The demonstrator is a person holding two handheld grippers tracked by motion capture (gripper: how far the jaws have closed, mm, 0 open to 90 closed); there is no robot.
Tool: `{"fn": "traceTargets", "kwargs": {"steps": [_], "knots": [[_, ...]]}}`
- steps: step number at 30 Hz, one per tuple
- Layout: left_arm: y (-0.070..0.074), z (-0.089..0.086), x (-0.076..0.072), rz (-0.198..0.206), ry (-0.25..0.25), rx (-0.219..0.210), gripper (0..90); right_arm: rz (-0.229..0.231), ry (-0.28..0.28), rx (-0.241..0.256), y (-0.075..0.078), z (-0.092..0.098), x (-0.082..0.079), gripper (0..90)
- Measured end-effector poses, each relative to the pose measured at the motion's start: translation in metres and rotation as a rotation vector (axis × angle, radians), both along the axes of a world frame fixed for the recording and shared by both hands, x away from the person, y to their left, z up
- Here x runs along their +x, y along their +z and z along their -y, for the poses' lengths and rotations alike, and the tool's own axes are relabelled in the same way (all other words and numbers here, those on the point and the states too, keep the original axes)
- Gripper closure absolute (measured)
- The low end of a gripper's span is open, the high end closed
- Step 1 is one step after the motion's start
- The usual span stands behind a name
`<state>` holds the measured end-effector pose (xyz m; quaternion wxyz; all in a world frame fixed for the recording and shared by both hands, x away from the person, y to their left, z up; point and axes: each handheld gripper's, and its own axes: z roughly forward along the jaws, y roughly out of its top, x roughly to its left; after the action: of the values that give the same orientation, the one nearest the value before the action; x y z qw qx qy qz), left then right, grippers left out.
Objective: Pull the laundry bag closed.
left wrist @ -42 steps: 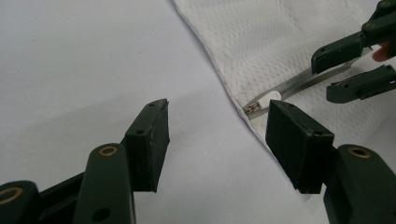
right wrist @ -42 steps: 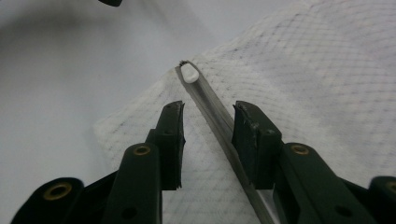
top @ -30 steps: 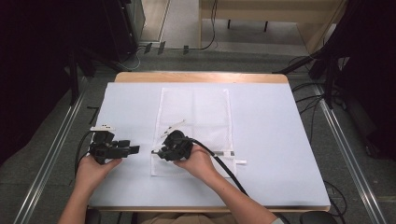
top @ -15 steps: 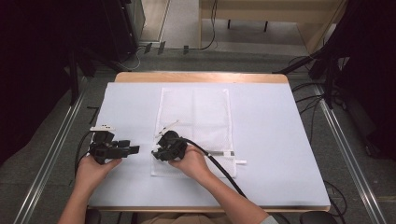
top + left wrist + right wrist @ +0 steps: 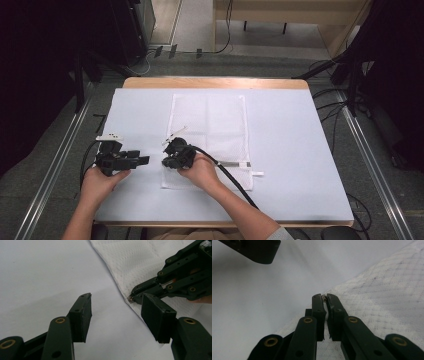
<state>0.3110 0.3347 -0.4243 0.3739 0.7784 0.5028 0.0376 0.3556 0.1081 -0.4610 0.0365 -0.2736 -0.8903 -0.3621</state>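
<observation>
Right tool (image 5: pixel 169 161): clenched on the left edge of the white mesh laundry bag (image 5: pixel 210 135), near its front left corner; in the right gripper view, pinching a small metallic piece there, likely the zipper pull.
Left tool (image 5: pixel 142 160): released, jaws wide apart, hovering over bare sheet just beside the bag's edge, aimed at the same spot.
Mesh laundry bag: flat on the bench (image 5: pixel 290 150), lengthwise away from the person, near end under the right hand (image 5: pixel 200 172), far end close to the bench's back edge.
Done so far: bag spread out; one edge gripped.
Left to do: probably a second grip by the left tool, then opening, folding or lifting; none of this started yet.
Progress: early, by judgement.
Hidden: near right part of the bag under the right hand and cable (image 5: pixel 230 177).
Hard to make out: whether the pinched piece is truly a zipper pull; whether the bag holds anything; the small white tag (image 5: pixel 256 174) at the bag's right side.
</observation>
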Motion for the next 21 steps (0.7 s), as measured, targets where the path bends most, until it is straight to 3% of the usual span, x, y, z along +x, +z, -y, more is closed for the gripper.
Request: {"fn": "traceTargets", "kwargs": {"steps": [9,21], "knots": [[-0.003,0.013,-0.001,-0.003,-0.058,0.005,49.2,0.030,0.020,0.006,0.011,0.005,-0.003,87.8],[-0.005,0.027,-0.002,-0.019,-0.139,-0.010,49.7,0.061,0.035,0.047,0.030,0.016,-0.006,87.8]]}}
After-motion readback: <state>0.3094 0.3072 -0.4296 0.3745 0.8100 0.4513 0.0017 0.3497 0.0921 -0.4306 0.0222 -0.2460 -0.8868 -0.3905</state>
